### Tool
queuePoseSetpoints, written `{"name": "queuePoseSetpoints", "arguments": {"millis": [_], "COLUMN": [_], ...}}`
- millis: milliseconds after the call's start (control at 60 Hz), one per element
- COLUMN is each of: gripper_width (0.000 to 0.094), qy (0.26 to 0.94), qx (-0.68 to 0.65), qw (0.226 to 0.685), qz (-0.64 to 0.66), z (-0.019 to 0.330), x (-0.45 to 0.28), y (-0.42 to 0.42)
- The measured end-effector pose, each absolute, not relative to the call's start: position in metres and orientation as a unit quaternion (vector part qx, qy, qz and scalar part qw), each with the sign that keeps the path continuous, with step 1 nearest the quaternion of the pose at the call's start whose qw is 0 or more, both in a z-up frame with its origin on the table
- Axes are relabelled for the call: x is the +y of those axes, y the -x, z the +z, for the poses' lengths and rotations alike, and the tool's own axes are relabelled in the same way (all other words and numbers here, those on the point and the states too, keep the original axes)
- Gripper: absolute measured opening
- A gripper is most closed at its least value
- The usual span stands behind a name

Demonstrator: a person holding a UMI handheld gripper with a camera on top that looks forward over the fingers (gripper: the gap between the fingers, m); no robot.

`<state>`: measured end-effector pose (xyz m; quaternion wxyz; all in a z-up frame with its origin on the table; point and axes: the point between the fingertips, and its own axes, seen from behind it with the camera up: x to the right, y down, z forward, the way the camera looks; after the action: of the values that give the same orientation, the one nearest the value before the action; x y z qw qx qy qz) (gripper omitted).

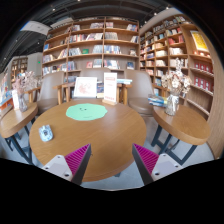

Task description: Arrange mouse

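A round wooden table (100, 135) stands just ahead of my fingers. A round green mat (86, 112) lies on its far part. A small pale blue-white object (45, 131), possibly the mouse, sits near the table's left rim, ahead and left of my left finger; it is too small to tell for sure. My gripper (111, 152) is open and empty, held above the table's near edge. The magenta pads (70, 160) stand wide apart with nothing between them.
Two upright cards (86, 87) stand at the table's far edge. A side table with a vase of flowers (175, 95) is at the right, another table (15, 112) at the left. Chairs (137, 90) and bookshelves (95, 45) stand beyond.
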<state>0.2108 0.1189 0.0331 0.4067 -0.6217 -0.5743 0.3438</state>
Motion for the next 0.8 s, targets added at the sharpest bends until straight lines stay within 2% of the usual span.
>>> {"name": "queuePoseSetpoints", "arguments": {"millis": [167,800], "gripper_width": [0.0851,0.085], "qy": [0.623,0.59], "qx": [-0.583,-0.633], "qw": [0.39,0.345], "qz": [0.346,0.364], "z": [0.026,0.018], "x": [0.091,-0.096], "y": [-0.218,-0.218]}}
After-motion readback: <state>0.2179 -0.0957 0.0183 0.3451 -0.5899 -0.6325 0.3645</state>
